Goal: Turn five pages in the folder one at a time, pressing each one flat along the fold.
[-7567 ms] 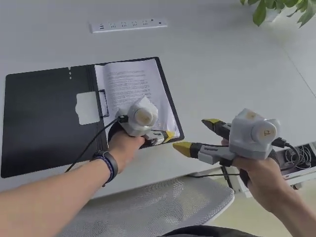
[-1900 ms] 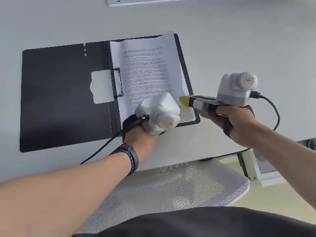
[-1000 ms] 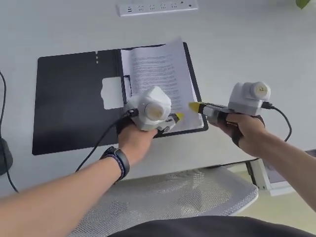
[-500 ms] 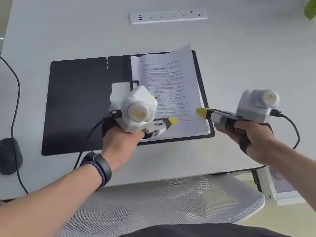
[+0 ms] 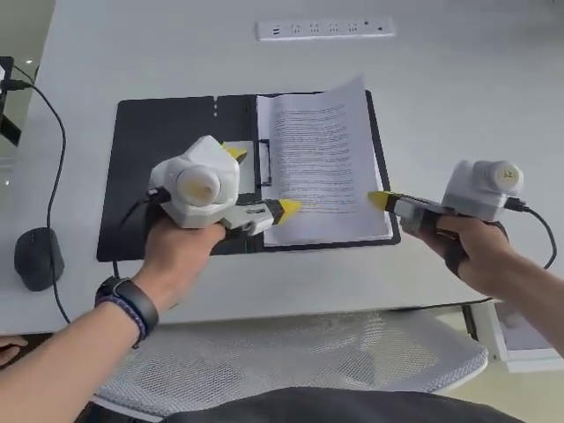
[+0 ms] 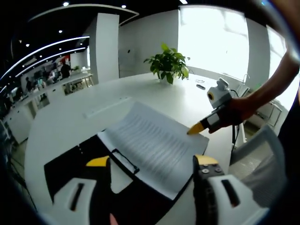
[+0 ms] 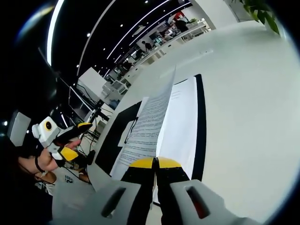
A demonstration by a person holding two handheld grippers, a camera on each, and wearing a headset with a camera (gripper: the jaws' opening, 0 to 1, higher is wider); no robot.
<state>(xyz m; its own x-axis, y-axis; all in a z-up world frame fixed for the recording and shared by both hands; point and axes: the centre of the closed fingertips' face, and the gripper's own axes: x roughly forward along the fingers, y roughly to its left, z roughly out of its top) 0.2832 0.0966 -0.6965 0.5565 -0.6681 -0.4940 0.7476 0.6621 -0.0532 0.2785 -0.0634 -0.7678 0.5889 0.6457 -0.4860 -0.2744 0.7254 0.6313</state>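
The black folder (image 5: 167, 150) lies open on the white table, with printed pages (image 5: 322, 163) stacked on its right half. My right gripper (image 5: 381, 200) is shut on the right edge of the top page (image 7: 150, 122), which rises from the shut jaws (image 7: 155, 162) above the page below (image 7: 183, 117). My left gripper (image 5: 261, 180) hovers open over the fold near the front edge, holding nothing. In the left gripper view its jaws (image 6: 152, 161) stand wide apart above the pages (image 6: 150, 143), and the right gripper (image 6: 211, 123) shows at the page's edge.
A white power strip (image 5: 326, 29) lies beyond the folder. A black mouse (image 5: 35, 257) and its cable sit at the left. A mesh chair (image 5: 291, 352) is below the table edge. A potted plant (image 6: 168, 65) stands far back on the table.
My left gripper has moved left off the pages to the fold, its jaws apart. The right gripper, open off the table at first, has stayed shut at the page's right edge. The head camera shifted.
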